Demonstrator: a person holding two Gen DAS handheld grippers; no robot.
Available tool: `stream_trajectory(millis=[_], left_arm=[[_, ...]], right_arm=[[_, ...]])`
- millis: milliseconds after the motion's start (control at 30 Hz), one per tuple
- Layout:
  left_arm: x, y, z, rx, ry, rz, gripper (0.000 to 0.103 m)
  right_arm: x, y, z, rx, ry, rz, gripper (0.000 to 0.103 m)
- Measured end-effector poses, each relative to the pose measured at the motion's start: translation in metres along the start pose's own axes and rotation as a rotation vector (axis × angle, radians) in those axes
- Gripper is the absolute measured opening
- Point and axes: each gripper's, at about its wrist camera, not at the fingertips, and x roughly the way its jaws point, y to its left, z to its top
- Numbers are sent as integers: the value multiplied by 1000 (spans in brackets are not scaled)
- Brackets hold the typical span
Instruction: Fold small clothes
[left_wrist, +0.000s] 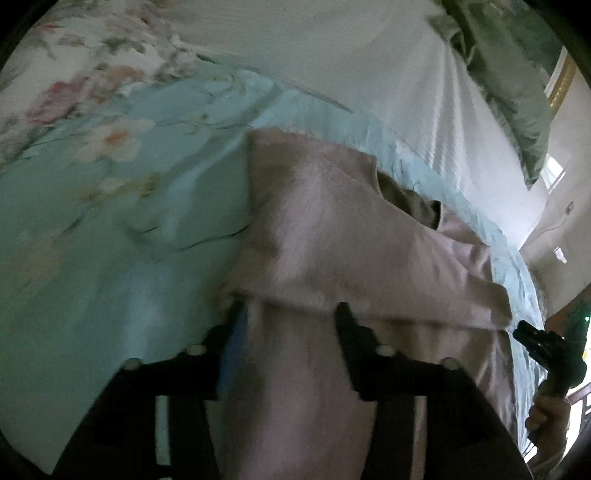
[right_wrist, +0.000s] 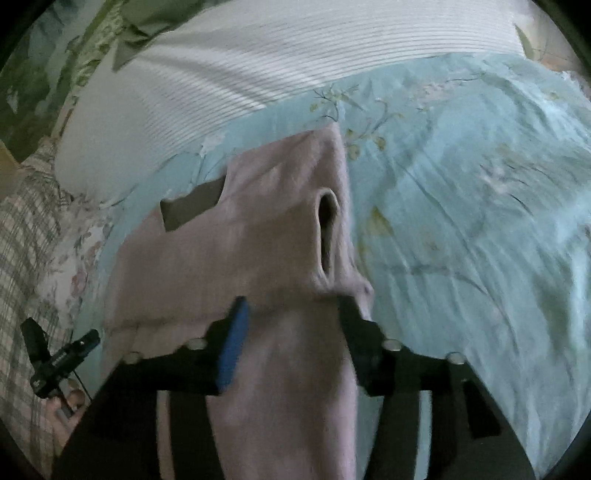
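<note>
Now pink garment (left_wrist: 332, 236) between both tools' fingers.

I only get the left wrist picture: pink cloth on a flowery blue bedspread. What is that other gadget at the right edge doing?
Observer: The right gripper has the pink garment filling the gap between its jaws. I cannot tell whether they are pinching it.
Operator: Is it a top or trousers?
Observer: I can't say for sure, but the right wrist view shows a dark oval opening in it, like a sleeve end.
Operator: Anything else lying around?
Observer: A plaid cloth lies at the far left edge, past the bedspread.
</note>
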Motion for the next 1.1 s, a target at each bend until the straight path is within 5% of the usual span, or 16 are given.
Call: stream_trajectory(millis=[400, 733, 1100], left_arm=[[-79, 30, -101, 69, 93, -37, 63], [-140, 53, -186, 125, 156, -114, 72], [-133, 64, -229, 161, 315, -217, 75]], right_arm=[[-78, -38, -99, 55, 54, 110, 55], [-123, -34, -182, -129, 202, 257, 67], [-93, -36, -217, -153, 354, 330, 68]])
